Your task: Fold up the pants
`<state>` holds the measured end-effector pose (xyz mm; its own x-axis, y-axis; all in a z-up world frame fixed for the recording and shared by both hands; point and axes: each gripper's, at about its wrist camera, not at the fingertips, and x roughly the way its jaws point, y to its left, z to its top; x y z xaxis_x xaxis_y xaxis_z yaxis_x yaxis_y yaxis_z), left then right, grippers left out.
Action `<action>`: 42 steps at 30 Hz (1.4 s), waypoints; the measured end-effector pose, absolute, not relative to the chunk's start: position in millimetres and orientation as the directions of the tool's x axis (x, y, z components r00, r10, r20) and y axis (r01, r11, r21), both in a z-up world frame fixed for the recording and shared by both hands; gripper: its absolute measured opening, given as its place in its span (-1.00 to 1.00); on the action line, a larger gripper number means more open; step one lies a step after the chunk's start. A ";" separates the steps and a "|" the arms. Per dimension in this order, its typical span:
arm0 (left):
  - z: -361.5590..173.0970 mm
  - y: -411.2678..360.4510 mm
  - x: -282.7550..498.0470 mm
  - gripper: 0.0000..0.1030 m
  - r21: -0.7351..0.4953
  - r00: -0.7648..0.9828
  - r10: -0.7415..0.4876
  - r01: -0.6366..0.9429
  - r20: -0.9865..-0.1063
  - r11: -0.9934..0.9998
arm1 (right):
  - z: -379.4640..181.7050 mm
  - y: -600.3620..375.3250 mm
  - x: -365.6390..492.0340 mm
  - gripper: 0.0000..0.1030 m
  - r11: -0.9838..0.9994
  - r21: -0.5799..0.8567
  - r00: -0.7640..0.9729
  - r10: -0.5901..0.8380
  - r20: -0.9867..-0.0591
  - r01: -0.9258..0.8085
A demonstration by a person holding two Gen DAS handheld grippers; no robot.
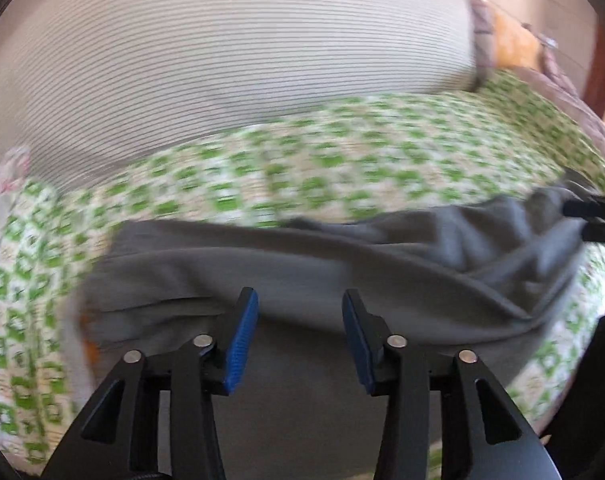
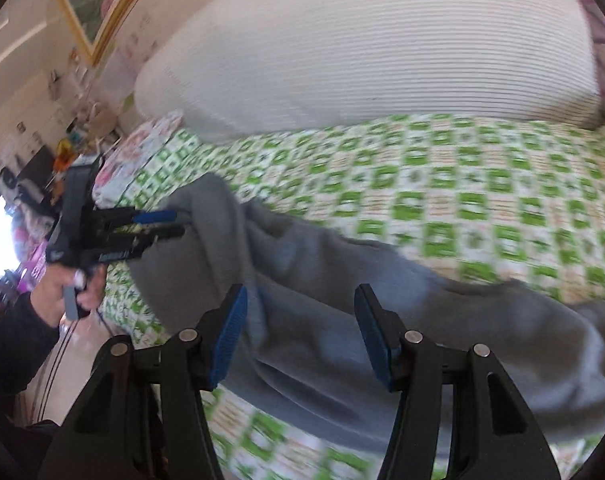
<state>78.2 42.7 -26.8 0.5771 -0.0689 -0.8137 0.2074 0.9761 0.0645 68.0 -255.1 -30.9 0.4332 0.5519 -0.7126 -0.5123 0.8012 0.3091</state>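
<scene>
Grey pants (image 1: 322, 280) lie crumpled across green-check bedspread (image 1: 342, 152) below striped pillow (image 1: 222, 60), L gripper (image 1: 300, 316) w/ pads spread over one end, R gripper (image 2: 300, 312) likewise spread over other end, prob both positioned to grab ends & straighten before folding

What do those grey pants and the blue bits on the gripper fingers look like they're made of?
The grey pants look like soft, matte knit, perhaps fleece or jersey: they slump in rounded, limp folds without shine. The blue pads on the left gripper seem rubbery or plastic, with fine ribbing across the face; blur leaves it open.
</scene>
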 end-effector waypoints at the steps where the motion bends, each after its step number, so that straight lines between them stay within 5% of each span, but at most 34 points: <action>1: -25.5 52.2 82.0 0.13 0.068 0.579 -0.057 0.191 -0.813 0.979 | -32.5 -243.3 70.8 0.11 0.794 0.309 0.421 0.557 -0.716 -0.524; 12: -51.2 195.3 185.6 0.34 -0.006 0.451 -0.016 0.024 -0.892 1.000 | -68.3 -130.0 117.3 0.17 0.754 0.349 0.282 0.566 -0.774 -0.556; 22: -117.6 195.7 251.5 0.38 0.027 0.290 0.003 0.079 -0.957 0.997 | -107.6 -89.4 149.1 0.19 0.811 0.230 0.285 0.432 -0.855 -0.539; 23: -121.9 187.7 248.5 0.34 0.064 0.312 0.028 0.104 -0.950 0.993 | -111.5 -88.7 152.2 0.19 0.815 0.231 0.279 0.426 -0.860 -0.532; 25: -120.4 180.7 241.8 -0.04 0.059 0.341 0.009 0.137 -0.940 0.989 | -119.0 -89.2 155.4 0.19 0.817 0.243 0.262 0.426 -0.866 -0.523; 27: -111.3 177.6 231.7 -0.40 0.051 0.370 -0.005 0.142 -0.929 0.988 | -123.1 -88.6 156.0 -0.14 0.812 0.247 0.261 0.433 -0.863 -0.529; 28: -104.9 177.2 224.8 -0.44 0.048 0.389 -0.013 0.147 -0.921 0.988 | -122.9 -88.7 155.7 -0.76 0.809 0.257 0.256 0.440 -0.861 -0.528; 29: -98.9 177.2 219.3 -0.50 0.047 0.406 -0.018 0.148 -0.913 0.988 | -122.3 -90.8 156.9 -0.85 0.806 0.287 0.245 0.461 -0.853 -0.517; 42: -0.6 223.1 83.7 -0.67 -0.180 0.673 -0.170 0.056 -0.720 0.982 | -60.1 -85.4 107.9 -0.87 0.740 0.289 0.314 0.558 -0.768 -0.607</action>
